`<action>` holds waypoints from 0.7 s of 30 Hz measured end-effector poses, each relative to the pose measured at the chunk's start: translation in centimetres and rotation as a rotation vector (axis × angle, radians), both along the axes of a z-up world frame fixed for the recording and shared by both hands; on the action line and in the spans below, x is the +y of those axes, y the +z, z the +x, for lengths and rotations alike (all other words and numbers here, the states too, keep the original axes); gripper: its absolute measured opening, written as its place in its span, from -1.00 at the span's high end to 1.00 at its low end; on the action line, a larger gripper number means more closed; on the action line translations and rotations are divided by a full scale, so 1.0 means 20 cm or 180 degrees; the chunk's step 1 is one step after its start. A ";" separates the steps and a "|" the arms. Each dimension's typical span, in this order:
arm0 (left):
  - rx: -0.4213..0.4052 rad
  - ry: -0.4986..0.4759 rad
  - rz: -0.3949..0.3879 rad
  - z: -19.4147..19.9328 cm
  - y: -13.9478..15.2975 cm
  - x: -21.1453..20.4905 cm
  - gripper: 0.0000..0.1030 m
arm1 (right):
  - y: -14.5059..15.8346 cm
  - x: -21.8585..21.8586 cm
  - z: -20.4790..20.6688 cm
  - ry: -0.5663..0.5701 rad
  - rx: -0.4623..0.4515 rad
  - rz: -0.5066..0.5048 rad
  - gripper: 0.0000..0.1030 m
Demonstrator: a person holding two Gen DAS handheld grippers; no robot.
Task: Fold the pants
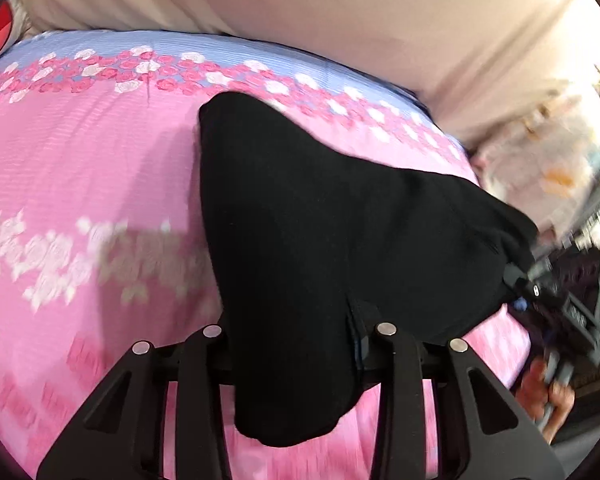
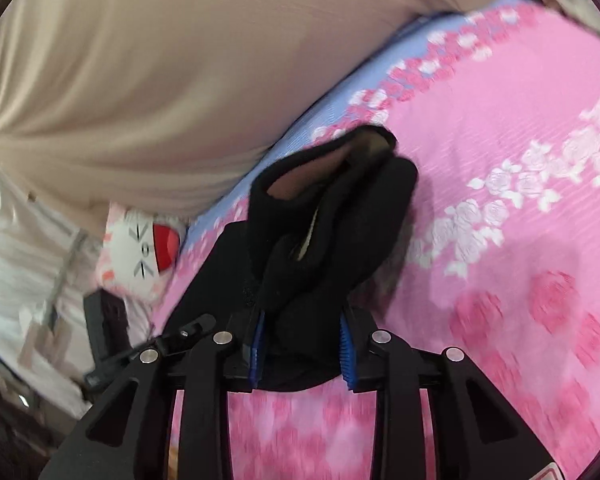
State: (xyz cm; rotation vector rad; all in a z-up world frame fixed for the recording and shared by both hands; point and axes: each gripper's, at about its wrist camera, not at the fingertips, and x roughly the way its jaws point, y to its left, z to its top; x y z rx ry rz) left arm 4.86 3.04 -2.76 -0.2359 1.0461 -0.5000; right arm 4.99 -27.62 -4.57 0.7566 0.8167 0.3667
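The black pants (image 1: 320, 240) hang lifted above a pink flowered bedspread (image 1: 80, 168). My left gripper (image 1: 296, 344) is shut on the pants, and the cloth drapes over and hides its fingers. My right gripper shows at the right of the left wrist view (image 1: 516, 276), clamped on the far end of the pants. In the right wrist view the right gripper (image 2: 304, 344) is shut on a bunched fold of the pants (image 2: 332, 232) between its blue pads (image 2: 346, 344). An open hem or waistband points away from me.
A large beige pillow or cushion (image 1: 340, 20) lies along the far side of the bed. A white cat-face cushion with a red patch (image 2: 144, 256) sits at the bed's edge. A person's hand (image 1: 556, 404) holds the other gripper.
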 end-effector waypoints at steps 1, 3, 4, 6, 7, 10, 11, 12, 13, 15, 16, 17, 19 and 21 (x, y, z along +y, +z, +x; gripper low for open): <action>0.0024 -0.0082 0.0001 -0.07 0.01 0.02 0.30 | -0.02 0.00 -0.06 0.0020 0.0037 -0.0004 0.45; 0.0105 -0.0219 0.0053 -0.21 -0.03 0.02 0.22 | -0.12 -0.01 -0.17 0.0091 0.0239 -0.0081 0.32; 0.0130 -0.0240 0.0112 -0.26 -0.07 0.02 0.11 | -0.19 0.00 -0.20 0.0112 0.0371 -0.0210 0.24; 0.0159 -0.0180 0.0308 -0.33 -0.16 0.02 -0.09 | -0.30 0.01 -0.28 -0.0005 0.0495 -0.0530 0.11; 0.0133 -0.0114 0.0382 -0.35 -0.18 0.03 -0.18 | -0.29 0.00 -0.31 -0.0074 0.0446 -0.0469 0.10; -0.0086 0.0097 0.0425 -0.39 -0.09 0.09 -0.16 | -0.12 -0.08 -0.39 -0.0404 0.0176 -0.0606 0.04; -0.0324 0.0207 0.0490 -0.40 0.00 0.11 -0.20 | -0.01 -0.08 -0.39 -0.0485 -0.0017 -0.0764 0.05; -0.0501 0.0281 0.0563 -0.40 0.07 0.12 -0.30 | 0.08 -0.06 -0.38 -0.0486 -0.0175 -0.0923 0.18; -0.0672 0.0337 0.0649 -0.40 0.13 0.11 -0.61 | 0.15 -0.04 -0.36 -0.0453 -0.0291 -0.1033 0.41; -0.1059 0.0521 0.0884 -0.38 0.24 0.06 -0.86 | 0.27 0.07 -0.25 -0.0303 -0.0487 -0.1275 0.63; -0.1155 0.0558 0.0974 -0.34 0.25 0.02 -0.86 | 0.29 0.12 -0.20 -0.0225 -0.0518 -0.1353 0.65; -0.1287 0.0586 0.1101 -0.29 0.26 -0.04 -0.87 | 0.28 0.18 -0.12 -0.0136 -0.0524 -0.1426 0.65; -0.1288 0.0611 0.1293 -0.21 0.20 -0.13 -0.87 | 0.20 0.26 0.01 -0.0069 -0.0382 -0.1609 0.66; -0.1036 0.0558 0.1411 -0.09 0.05 -0.22 -0.87 | 0.01 0.28 0.12 -0.0098 -0.0063 -0.1900 0.66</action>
